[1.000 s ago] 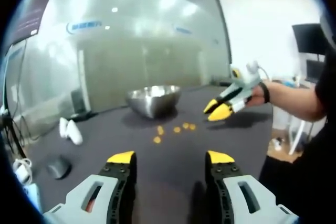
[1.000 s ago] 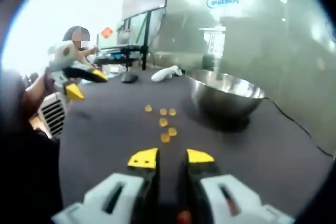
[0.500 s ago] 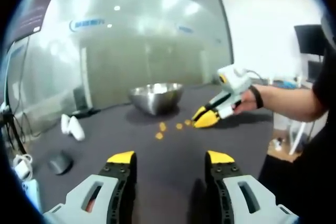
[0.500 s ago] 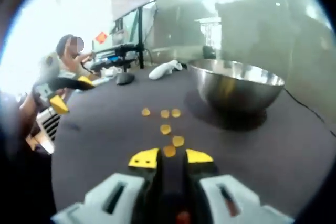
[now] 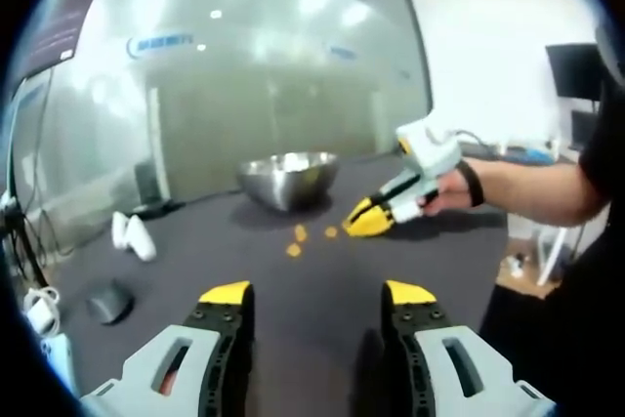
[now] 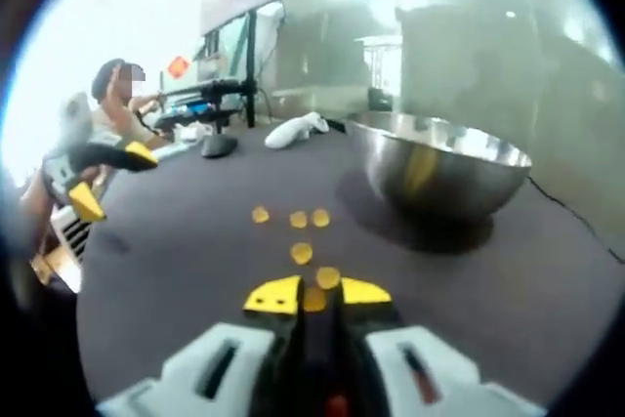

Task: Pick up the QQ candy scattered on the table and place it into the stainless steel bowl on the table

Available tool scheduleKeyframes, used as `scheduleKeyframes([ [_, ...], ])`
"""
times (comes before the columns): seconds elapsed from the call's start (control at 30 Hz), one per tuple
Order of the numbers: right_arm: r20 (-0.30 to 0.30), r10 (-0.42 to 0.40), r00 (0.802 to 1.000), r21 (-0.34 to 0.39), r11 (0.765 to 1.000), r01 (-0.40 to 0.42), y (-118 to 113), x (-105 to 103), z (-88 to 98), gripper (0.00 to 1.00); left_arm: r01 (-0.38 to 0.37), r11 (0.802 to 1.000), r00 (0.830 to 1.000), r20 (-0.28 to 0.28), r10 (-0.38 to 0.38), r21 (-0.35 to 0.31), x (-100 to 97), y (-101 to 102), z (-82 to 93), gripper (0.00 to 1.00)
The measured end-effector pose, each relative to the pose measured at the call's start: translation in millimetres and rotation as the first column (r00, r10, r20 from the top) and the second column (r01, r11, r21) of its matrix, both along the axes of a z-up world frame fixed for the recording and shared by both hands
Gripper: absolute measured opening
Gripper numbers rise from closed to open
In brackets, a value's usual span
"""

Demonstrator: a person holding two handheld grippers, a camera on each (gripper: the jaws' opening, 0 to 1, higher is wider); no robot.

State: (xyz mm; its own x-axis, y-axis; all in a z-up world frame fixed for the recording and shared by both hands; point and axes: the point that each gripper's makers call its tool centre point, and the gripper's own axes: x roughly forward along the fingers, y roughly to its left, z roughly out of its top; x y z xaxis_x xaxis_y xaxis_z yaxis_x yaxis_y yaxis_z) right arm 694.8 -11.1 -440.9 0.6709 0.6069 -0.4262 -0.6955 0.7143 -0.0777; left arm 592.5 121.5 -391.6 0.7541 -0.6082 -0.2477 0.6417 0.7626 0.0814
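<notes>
- Right gripper view looks along the right tongs (image 6: pixel 314 292), low over a dark table (image 6: pixel 176 271). Its yellow tips stand nearly together, with an orange QQ candy (image 6: pixel 313 299) in the narrow gap; whether the candy is gripped, I cannot tell.
- More QQ candies lie just ahead: one (image 6: pixel 328 277) beside the tips, one (image 6: pixel 302 253) further on, then a row of three (image 6: pixel 290 218).
- Stainless steel bowl (image 6: pixel 439 173) stands beyond the candies to the right, well apart from the tips.
- Left gripper view shows the left tongs (image 5: pixel 318 293) held wide open, holding nothing, back from the candies.
- To pick cleanly, squeeze squarely on the single candy, lift straight up without nudging its neighbour, then carry it over the bowl's rim.
</notes>
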Motion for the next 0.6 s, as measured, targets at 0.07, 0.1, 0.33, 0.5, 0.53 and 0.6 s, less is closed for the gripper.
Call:
scheduleKeyframes([
  [0.07, 0.003, -0.003, 1.000, 0.000, 1.000, 0.003, 0, -1, 0.2, 0.11, 0.001, 1.000, 1.000, 0.000, -0.001, 0.000, -0.1, 0, -0.2, 0.54],
  [0.1, 0.004, -0.004, 1.000, 0.003, 1.000, 0.004, -1, 3, -0.1, 0.09, 0.000, 1.000, 1.000, 0.000, 0.000, 0.000, 0.2, 0, -0.4, 0.54],
  [0.33, 0.000, -0.018, 1.000, 0.008, 1.000, 0.018, -1, 2, 0.8, 0.09, 0.003, 1.000, 1.000, -0.001, -0.003, 0.004, 1.0, 0, -1.1, 0.54],
  [0.5, 0.002, -0.035, 0.999, 0.035, 0.999, 0.035, -4, -1, 8.2, 0.09, 0.003, 1.000, 1.000, 0.001, -0.003, 0.008, 1.1, 0, -1.3, 0.54],
  [0.53, 0.002, -0.036, 0.999, 0.043, 0.998, 0.036, -5, -2, 10.3, 0.09, 0.003, 1.000, 1.000, 0.001, -0.003, 0.008, 1.0, 0, -1.1, 0.54],
  [0.6, 0.015, -0.041, 0.999, 0.050, 0.998, 0.040, -6, -2, 13.9, 0.09, 0.003, 1.000, 1.000, 0.002, -0.003, 0.009, 1.0, 0, -0.9, 0.54],
])
